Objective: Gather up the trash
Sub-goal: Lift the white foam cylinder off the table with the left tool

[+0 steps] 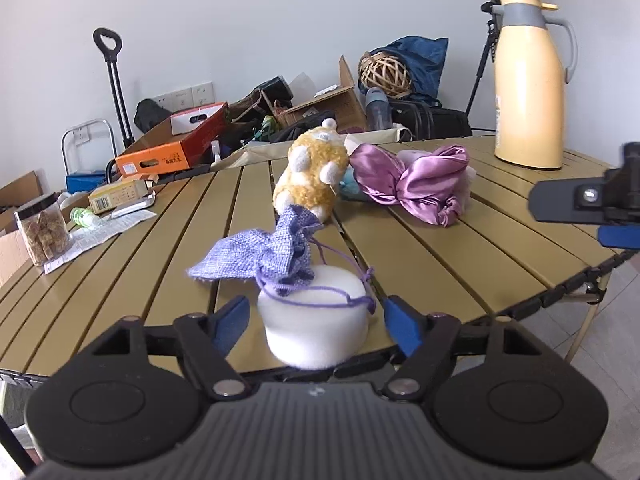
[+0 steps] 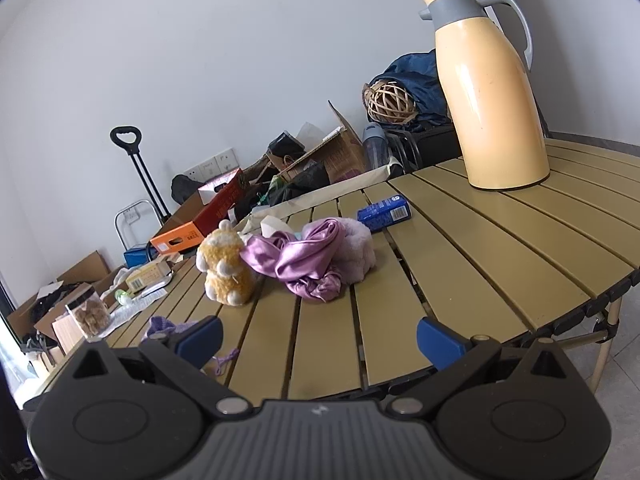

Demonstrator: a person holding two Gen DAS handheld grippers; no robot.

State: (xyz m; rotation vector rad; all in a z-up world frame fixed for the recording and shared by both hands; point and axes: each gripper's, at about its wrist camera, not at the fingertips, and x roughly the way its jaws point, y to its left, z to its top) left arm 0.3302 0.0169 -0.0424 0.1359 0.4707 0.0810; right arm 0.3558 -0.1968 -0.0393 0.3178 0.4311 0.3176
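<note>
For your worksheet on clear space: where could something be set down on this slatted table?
Bare slats lie between the yellow thermos jug and the purple satin cloth, towards the table's right edge. Crowded: around the yellow plush toy.

Foam puck (image 1: 316, 332): white, round, flat-topped, squat; stands upright at the near edge of the slatted table (image 1: 440, 248), part of it overhanging the rim. Pouch (image 1: 272, 258): lilac woven cloth, crumpled, open mouth gathered; rests partly on the puck's top, its purple drawstring (image 1: 344, 300) looped across the foam.
</note>
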